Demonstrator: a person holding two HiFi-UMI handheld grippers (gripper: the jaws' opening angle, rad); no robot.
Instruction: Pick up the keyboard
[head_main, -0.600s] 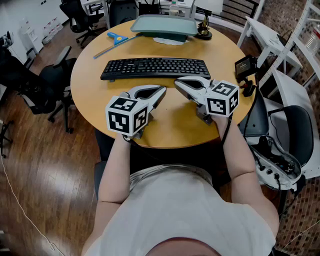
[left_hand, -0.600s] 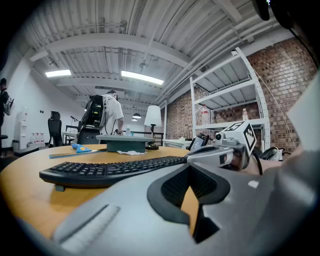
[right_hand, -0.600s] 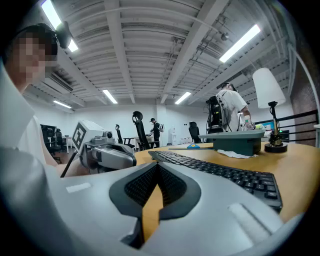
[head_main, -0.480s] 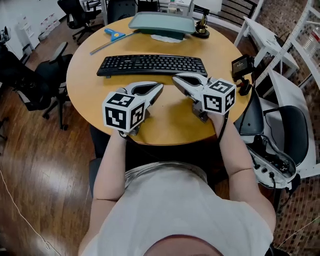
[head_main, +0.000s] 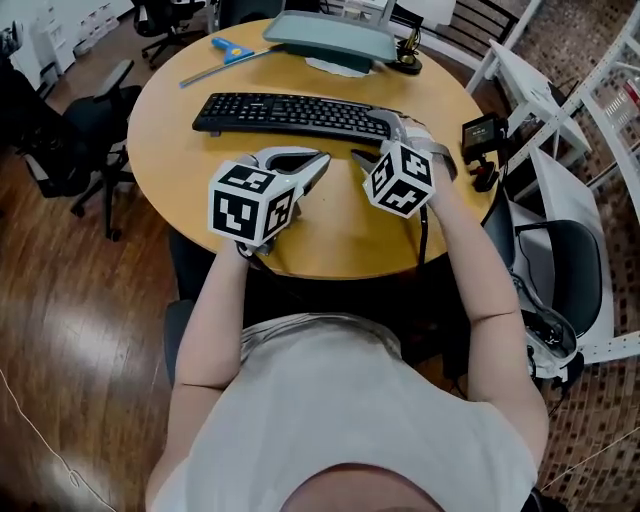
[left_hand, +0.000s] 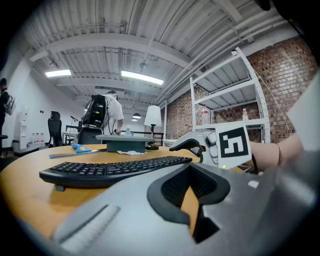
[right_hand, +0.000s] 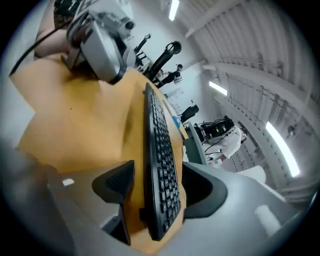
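The black keyboard lies across the far half of the round wooden table. My right gripper is rolled onto its side at the keyboard's right end. In the right gripper view the keyboard's end sits between the wide jaws of that gripper, with a gap at each pad, so it is open. My left gripper rests low over the table in front of the keyboard, its jaws together with nothing held. In the left gripper view the keyboard lies just beyond the left gripper.
A teal stand and a blue tool lie at the table's far side. A small black device sits off the right edge. Office chairs stand at the left, white shelving at the right.
My right gripper has moved up to the keyboard's right end and rolled onto its side, so the keyboard is between its jaws. The left gripper has stayed in place.
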